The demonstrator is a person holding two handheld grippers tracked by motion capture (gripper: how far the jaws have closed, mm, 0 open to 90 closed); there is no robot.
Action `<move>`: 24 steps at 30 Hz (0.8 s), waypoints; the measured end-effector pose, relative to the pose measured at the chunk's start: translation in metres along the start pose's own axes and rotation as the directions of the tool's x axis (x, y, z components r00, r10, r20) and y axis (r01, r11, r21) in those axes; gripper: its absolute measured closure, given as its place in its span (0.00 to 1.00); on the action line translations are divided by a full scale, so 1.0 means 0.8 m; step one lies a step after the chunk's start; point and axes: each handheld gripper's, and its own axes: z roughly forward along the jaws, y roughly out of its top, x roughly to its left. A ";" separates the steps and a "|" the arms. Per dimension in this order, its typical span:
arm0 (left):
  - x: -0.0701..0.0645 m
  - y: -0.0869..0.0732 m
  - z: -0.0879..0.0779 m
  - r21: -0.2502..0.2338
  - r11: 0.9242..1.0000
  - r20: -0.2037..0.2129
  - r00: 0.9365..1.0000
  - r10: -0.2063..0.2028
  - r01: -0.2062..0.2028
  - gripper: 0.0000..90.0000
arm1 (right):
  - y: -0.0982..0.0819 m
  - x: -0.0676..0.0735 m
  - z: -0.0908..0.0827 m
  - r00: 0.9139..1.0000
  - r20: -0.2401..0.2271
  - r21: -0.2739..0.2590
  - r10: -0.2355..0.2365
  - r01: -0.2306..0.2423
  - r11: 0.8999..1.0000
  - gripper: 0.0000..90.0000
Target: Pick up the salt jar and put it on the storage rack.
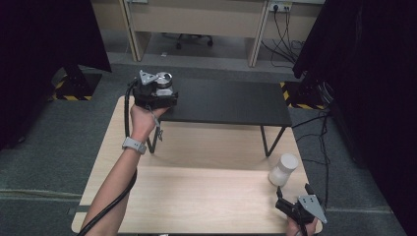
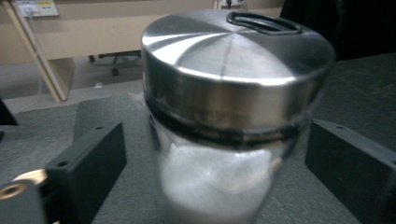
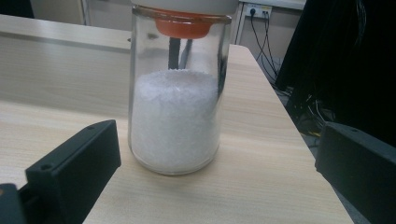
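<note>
A raised shelf [image 1: 231,103] stands on the far half of the table [image 1: 196,196]. A metal-lidded jar [image 1: 163,84] sits at the shelf's far left corner, between the left gripper's [image 1: 153,93] spread jaws. A second jar [image 1: 283,169] stands near the table's right edge, just beyond the right gripper [image 1: 294,199] at the near right corner.

Looks like an office/lab recording setup: light wood-laminate desks [image 1: 196,19] at back, black wheeled office chair base [image 1: 189,40], white wall sockets w/ black cables [image 1: 281,22], black curtains [image 1: 44,44], grey carpet floor [image 1: 59,142].
</note>
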 end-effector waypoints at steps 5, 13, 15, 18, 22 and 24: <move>-0.001 -0.008 -0.009 -0.014 1.000 -0.009 1.000 -0.007 0.007 0.00 | 0.001 0.000 0.000 1.000 -0.003 0.004 -0.001 0.001 1.000 0.00; 0.000 -0.026 -0.029 -0.017 1.000 -0.016 1.000 -0.013 0.012 0.00 | 0.003 -0.002 -0.001 1.000 -0.009 0.014 0.011 -0.011 1.000 0.00; -0.001 -0.033 -0.035 -0.013 1.000 -0.013 1.000 0.005 -0.005 0.00 | 0.003 -0.004 -0.001 1.000 -0.013 0.016 0.023 -0.023 1.000 0.00; -0.002 -0.046 -0.047 -0.022 0.999 -0.014 1.000 0.023 -0.023 0.00 | 0.003 -0.006 -0.002 0.999 -0.017 0.016 0.038 -0.037 0.999 0.00; 0.001 -0.059 -0.062 -0.036 0.999 -0.012 1.000 0.007 -0.007 0.00 | 0.005 -0.007 -0.002 0.999 -0.020 0.024 0.043 -0.042 0.999 0.00; 0.002 -0.066 -0.070 -0.041 0.999 -0.012 1.000 0.002 -0.003 0.00 | 0.005 -0.007 -0.001 0.999 -0.021 0.027 0.041 -0.041 0.999 0.00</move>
